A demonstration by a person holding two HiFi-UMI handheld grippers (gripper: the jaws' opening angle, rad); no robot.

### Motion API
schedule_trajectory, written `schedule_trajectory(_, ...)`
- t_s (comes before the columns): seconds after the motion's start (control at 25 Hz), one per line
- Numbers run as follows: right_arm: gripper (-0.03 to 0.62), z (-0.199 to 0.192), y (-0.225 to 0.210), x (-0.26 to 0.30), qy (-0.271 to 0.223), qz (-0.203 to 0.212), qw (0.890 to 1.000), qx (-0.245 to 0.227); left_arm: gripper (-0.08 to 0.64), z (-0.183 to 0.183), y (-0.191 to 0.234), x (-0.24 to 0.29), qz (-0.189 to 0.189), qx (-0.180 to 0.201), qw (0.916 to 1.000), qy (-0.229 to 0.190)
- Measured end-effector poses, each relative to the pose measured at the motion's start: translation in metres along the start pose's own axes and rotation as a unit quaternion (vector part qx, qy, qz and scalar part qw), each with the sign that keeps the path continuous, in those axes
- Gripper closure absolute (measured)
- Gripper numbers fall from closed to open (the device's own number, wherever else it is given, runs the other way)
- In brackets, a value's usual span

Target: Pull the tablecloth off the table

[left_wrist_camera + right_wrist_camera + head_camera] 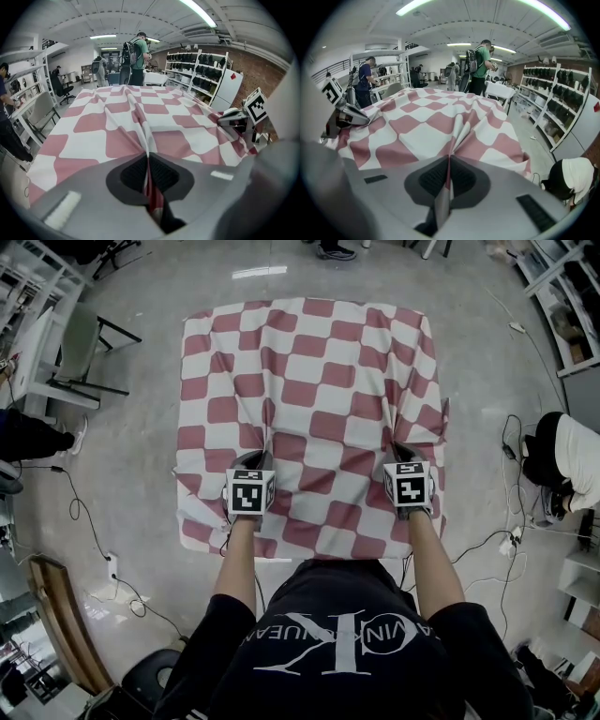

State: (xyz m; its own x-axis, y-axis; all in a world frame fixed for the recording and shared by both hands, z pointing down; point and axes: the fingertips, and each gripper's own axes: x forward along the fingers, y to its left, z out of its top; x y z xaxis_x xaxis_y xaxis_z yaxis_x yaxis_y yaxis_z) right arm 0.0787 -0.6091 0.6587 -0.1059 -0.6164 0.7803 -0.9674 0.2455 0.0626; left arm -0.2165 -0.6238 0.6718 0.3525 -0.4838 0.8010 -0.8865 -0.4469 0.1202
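Between the pressed-together jaws of the left gripper we hold a pinched ridge of the red-and-white checked tablecloth. Its dark pads are closed flat on the fabric, and folds fan out ahead of the tips. Our right gripper does the same: its jaws are clamped on a raised pleat of the cloth, with a strip of it running back between the pads.

Ahead of both pairs of jaws the cloth lies spread over the table, covering it wholly. Its near edge hangs down behind the tips, toward our body. Both pinches sit near that edge, well apart from each other, with creases running forward from each.

Off to the right of the left jaws we see the other gripper's marker cube. Far beyond the cloth stands a person in a green shirt with a backpack, and shelving lines the wall to the right. Left of the cloth, on the floor, stands a pale chair; cables trail on the right.
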Motion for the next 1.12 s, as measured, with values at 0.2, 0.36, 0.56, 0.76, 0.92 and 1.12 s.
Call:
schedule_trajectory(0.2,0.577,-0.016,0.001,-0.015,-0.01,0.003,1.0,0.008,0.538,-0.014,-0.013,-0.009,-0.01,-0.01,0.9999,-0.005)
schedule_trajectory(0.36,0.577,-0.025,0.014,-0.023,-0.01,0.014,1.0,0.015,0.538,-0.028,-0.012,-0.02,-0.009,-0.012,0.9999,0.002)
schedule_trajectory(0.56,0.577,-0.042,0.019,-0.035,-0.008,0.019,1.0,0.017,0.538,-0.044,-0.021,-0.028,-0.01,-0.006,0.9998,0.016)
schedule_trajectory(0.76,0.577,-0.062,0.026,-0.051,-0.015,0.021,0.999,0.028,0.54,-0.063,-0.032,-0.039,-0.008,0.003,0.9997,0.021)
schedule_trajectory(0.92,0.577,-0.072,0.032,-0.063,-0.02,0.026,0.998,0.046,0.54,-0.073,-0.036,-0.052,-0.012,-0.001,0.9997,0.019)
schedule_trajectory(1.12,0.577,-0.073,0.038,-0.08,-0.034,0.027,0.996,0.077,0.541,-0.075,-0.036,-0.071,-0.023,-0.019,0.9996,0.003)
